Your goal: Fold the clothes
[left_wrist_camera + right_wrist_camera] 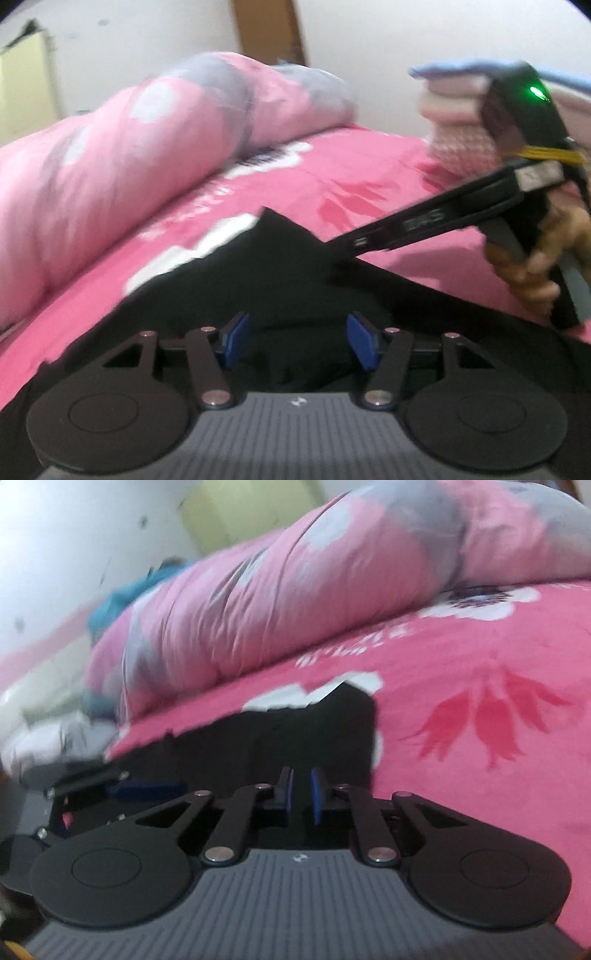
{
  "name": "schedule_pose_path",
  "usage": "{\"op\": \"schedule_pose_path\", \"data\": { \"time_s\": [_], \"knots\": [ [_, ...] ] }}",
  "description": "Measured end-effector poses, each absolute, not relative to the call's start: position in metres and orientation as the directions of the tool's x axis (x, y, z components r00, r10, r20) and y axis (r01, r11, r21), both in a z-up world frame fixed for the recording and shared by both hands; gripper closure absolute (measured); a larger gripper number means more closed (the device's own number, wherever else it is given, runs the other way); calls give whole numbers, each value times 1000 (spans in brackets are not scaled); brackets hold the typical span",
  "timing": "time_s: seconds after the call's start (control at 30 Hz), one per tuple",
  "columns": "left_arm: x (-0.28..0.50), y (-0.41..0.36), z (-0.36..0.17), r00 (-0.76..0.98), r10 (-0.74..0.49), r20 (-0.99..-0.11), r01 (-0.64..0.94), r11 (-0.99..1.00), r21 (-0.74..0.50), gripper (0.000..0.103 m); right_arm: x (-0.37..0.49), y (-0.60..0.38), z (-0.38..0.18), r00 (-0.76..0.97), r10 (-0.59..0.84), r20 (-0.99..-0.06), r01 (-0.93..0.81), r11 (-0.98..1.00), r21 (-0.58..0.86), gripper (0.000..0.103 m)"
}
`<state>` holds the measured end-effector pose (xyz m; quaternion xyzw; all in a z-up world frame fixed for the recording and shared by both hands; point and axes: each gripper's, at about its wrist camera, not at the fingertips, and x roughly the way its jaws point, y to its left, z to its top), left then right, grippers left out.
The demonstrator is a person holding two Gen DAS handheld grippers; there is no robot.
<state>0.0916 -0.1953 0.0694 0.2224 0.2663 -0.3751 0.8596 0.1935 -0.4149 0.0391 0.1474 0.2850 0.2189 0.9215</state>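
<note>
Black garment (280,280) is lying low-centre on the pink bed (369,184). Left gripper (295,341) is hovering released; right gripper (299,794) is nearly clenched, grasp unclear. Pinching edges squarely should be keeping creases straight.

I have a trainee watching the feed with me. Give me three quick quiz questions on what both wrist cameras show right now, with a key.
1. True or false: the left gripper is wide open above the black garment.
2. Which lies behind the garment on the pink bedsheet? A) a rolled pink quilt B) a laundry basket C) a wooden chair
3. Fill in: in the left wrist view, the right gripper touches the garment's ____ edge.

Key: 1 true; 2 A; 3 right
</note>
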Motion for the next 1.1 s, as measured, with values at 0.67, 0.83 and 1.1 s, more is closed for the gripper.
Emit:
{"op": "schedule_pose_path", "data": {
  "time_s": [0.67, 0.83, 1.1],
  "knots": [
    [43, -171, 74, 532, -574, -623, 843, 428, 325, 50, 205, -442, 2, 692, 555, -462, -256, 786, 562, 99],
    [50, -194, 60, 538, -565, -626, 841, 411, 352, 51, 201, -460, 3, 730, 572, -375, -251, 734, 631, 94],
    [36, -202, 48, 498, -547, -673, 866, 353, 354, 102, 203, -470, -3, 753, 546, -368, -196, 719, 667, 93]
  ]
}}
